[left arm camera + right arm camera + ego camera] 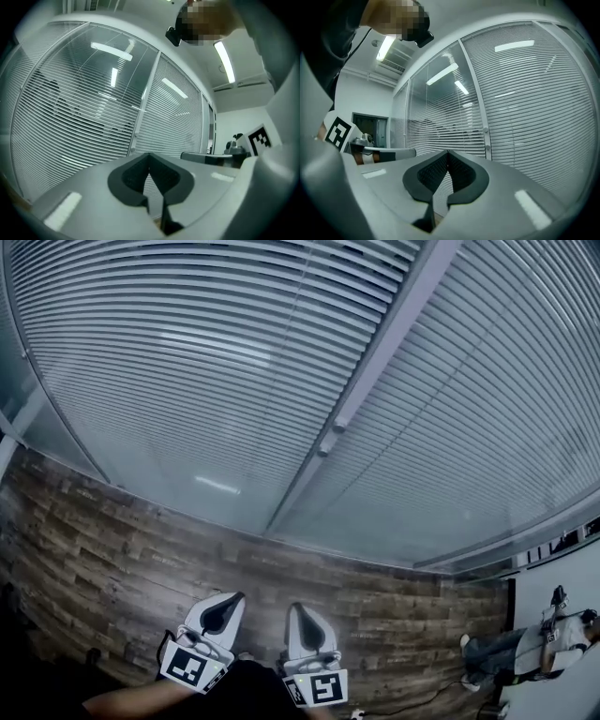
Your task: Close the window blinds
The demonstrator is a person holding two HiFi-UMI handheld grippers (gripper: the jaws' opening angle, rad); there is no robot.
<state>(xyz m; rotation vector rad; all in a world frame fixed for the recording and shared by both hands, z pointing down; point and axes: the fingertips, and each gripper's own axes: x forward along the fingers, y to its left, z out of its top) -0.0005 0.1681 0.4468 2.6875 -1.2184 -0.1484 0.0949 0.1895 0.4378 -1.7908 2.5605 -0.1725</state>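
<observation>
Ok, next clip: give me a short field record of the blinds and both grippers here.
blinds: horizontal slats, gaps visible between them
frame post: divides the blinds, two small knobs on it
left gripper: shut, empty, short of the blinds
right gripper: shut, empty, short of the blinds
floor: wood planks
task state: nothing touched yet
</observation>
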